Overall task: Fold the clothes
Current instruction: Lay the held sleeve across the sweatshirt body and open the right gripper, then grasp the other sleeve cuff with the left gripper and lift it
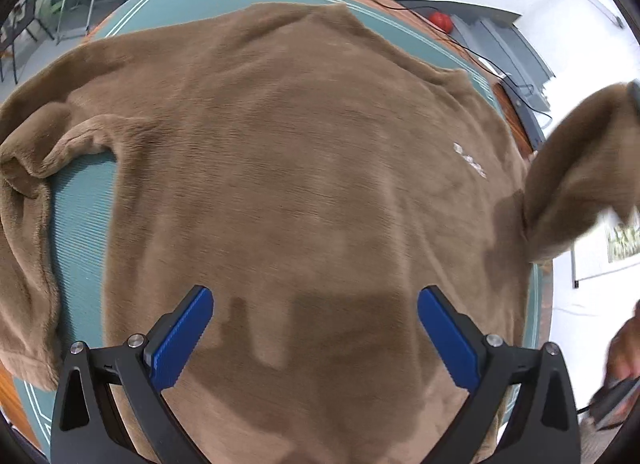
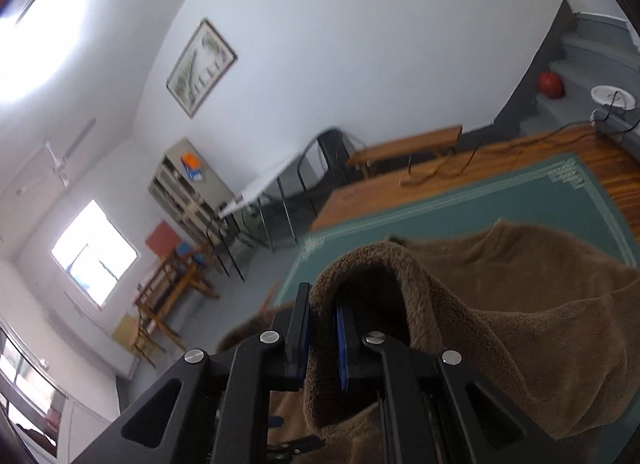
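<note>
On the green mat [image 1: 80, 223] that covers a wooden table [image 2: 360, 199], a brown fleece sweater [image 1: 300, 163] lies spread flat, taking up most of the left wrist view. Its body runs from the near edge to the far hem, with small white lettering [image 1: 470, 159] toward the right side. One sleeve [image 1: 24, 203] lies bent along the left edge, partly over the mat. The other sleeve [image 2: 400, 284] is lifted clear of the table, its cuff end clamped in the right gripper [image 2: 322, 340]; the blue pads press the fleece from both sides and the fabric loops over the fingers. In the left wrist view the same raised sleeve hangs blurred at the right edge. The left gripper [image 1: 316, 336] hovers over the sweater's near part, pointing steeply down, jaws spread wide with nothing between them. A hand [image 1: 624, 348] shows blurred at the lower right. A black cable [image 1: 460, 43] trails across the table's far edge.
</note>
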Available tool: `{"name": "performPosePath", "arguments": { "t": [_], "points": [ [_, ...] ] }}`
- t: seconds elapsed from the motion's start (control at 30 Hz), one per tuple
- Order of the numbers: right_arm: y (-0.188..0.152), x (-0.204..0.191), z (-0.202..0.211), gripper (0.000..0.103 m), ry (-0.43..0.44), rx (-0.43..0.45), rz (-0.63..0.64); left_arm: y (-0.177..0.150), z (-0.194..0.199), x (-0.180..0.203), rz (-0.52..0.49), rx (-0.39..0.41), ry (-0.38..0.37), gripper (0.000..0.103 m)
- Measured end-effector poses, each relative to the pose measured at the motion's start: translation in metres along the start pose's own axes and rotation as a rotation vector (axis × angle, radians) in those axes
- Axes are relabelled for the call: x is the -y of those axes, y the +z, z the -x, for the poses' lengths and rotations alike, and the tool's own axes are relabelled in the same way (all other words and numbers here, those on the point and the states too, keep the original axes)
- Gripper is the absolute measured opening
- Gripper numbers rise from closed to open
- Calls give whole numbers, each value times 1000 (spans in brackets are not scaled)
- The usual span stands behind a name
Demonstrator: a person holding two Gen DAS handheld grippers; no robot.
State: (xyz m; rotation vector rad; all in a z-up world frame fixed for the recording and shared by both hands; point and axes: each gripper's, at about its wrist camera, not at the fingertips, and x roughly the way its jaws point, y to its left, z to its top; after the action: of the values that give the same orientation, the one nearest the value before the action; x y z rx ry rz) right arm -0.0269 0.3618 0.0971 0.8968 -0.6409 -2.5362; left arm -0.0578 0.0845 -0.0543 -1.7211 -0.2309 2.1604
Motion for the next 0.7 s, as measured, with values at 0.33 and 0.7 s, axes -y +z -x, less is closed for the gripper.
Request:
{"name": "performPosePath", "arguments": {
  "t": [0.33,0.7],
  "points": [
    [-54,21,-56,80,85,-214,-57,27,-16,-36,72,-41,-87,102],
    [-68,71,-14,80,-57,-176,-203,58,-29,-29,117,-46,-200,103]
  ]
}}
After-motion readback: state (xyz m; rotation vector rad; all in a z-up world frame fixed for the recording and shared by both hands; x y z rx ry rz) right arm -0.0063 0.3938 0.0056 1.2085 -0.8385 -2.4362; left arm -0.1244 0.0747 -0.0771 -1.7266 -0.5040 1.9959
